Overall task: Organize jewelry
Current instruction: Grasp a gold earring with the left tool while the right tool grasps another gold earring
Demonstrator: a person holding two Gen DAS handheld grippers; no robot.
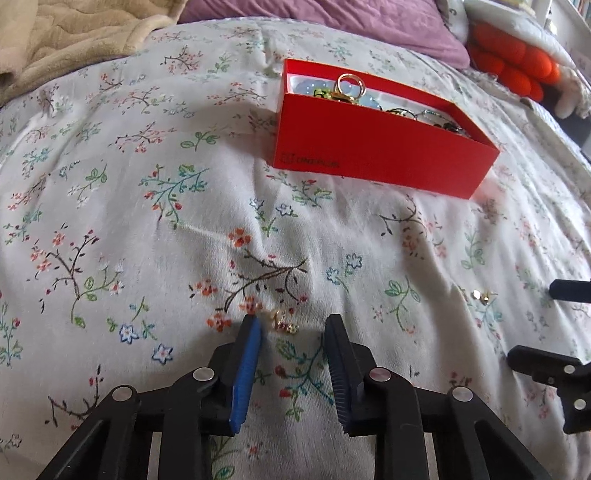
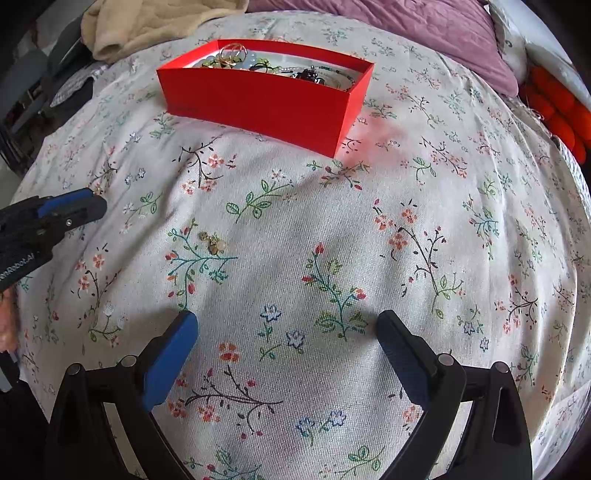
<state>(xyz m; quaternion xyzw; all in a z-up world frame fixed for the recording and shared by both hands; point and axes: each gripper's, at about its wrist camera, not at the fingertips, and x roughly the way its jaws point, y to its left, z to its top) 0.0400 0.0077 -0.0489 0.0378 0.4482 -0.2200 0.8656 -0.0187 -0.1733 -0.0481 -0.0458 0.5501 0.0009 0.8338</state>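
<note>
A red box (image 1: pixel 373 151) holding several pieces of jewelry sits on the floral bedspread; it also shows in the right wrist view (image 2: pixel 266 99). My left gripper (image 1: pixel 293 323) is open, low over the bed, with a small gold piece (image 1: pixel 282 322) lying between its fingertips. A gold earring pair (image 1: pixel 484 295) lies to the right; it also shows in the right wrist view (image 2: pixel 213 242). My right gripper (image 2: pixel 286 321) is open and empty above the bedspread, right of and behind that pair. The left gripper shows in the right wrist view (image 2: pixel 90 201) at the left edge.
A beige blanket (image 1: pixel 74 40) lies at the far left, a purple pillow (image 1: pixel 332 18) behind the box, and an orange knitted thing (image 1: pixel 517 66) at the far right. The right gripper's fingers (image 1: pixel 569 288) show at the right edge of the left wrist view.
</note>
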